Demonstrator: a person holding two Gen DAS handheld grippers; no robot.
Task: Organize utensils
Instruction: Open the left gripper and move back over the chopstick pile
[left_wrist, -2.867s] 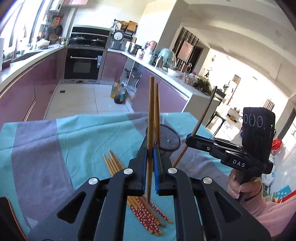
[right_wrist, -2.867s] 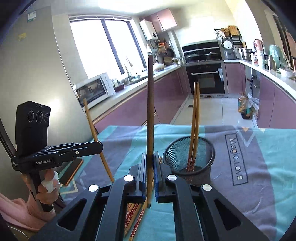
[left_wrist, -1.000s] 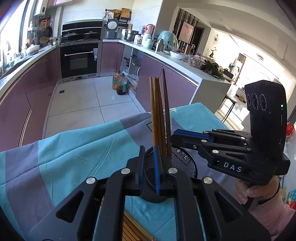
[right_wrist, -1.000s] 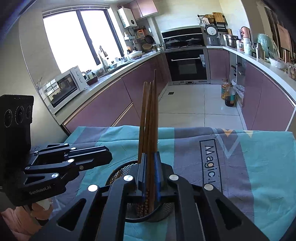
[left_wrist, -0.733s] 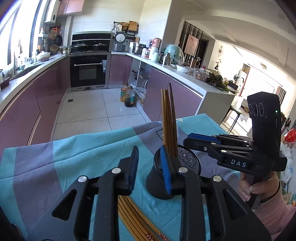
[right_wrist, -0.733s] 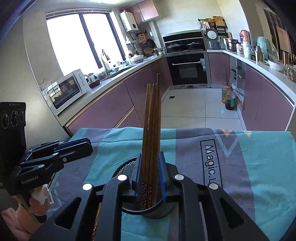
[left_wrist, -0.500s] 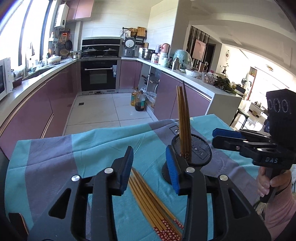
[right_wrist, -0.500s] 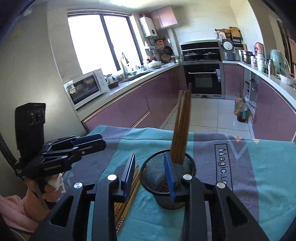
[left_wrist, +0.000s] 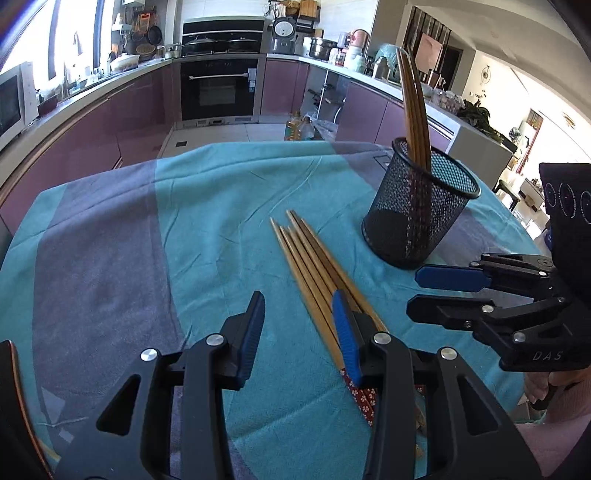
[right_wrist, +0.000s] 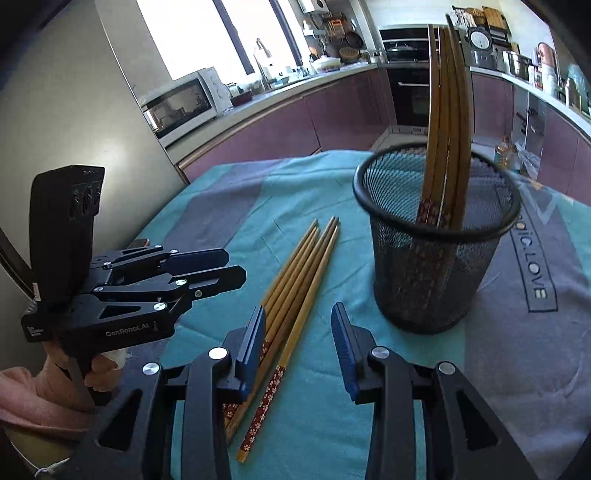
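A black mesh holder (left_wrist: 417, 210) (right_wrist: 432, 251) stands upright on the teal and grey cloth with several wooden chopsticks (left_wrist: 413, 107) (right_wrist: 447, 122) leaning in it. Several more chopsticks (left_wrist: 314, 273) (right_wrist: 295, 295) lie flat in a bundle on the cloth, red patterned ends toward me. My left gripper (left_wrist: 298, 328) is open and empty, low over the bundle's near left side. My right gripper (right_wrist: 298, 343) is open and empty above the bundle's patterned ends, left of the holder. Each gripper shows in the other's view: the right (left_wrist: 480, 291), the left (right_wrist: 177, 273).
The cloth (left_wrist: 110, 258) covers a table whose far edge meets a kitchen floor and purple cabinets (left_wrist: 122, 122). A grey wall or fridge side (right_wrist: 74, 110) stands to the left. A dark object (left_wrist: 9, 387) sits at the cloth's near left corner.
Both grippers released their chopsticks into the holder, opened, then drew back and dropped low toward the bundle lying on the cloth.
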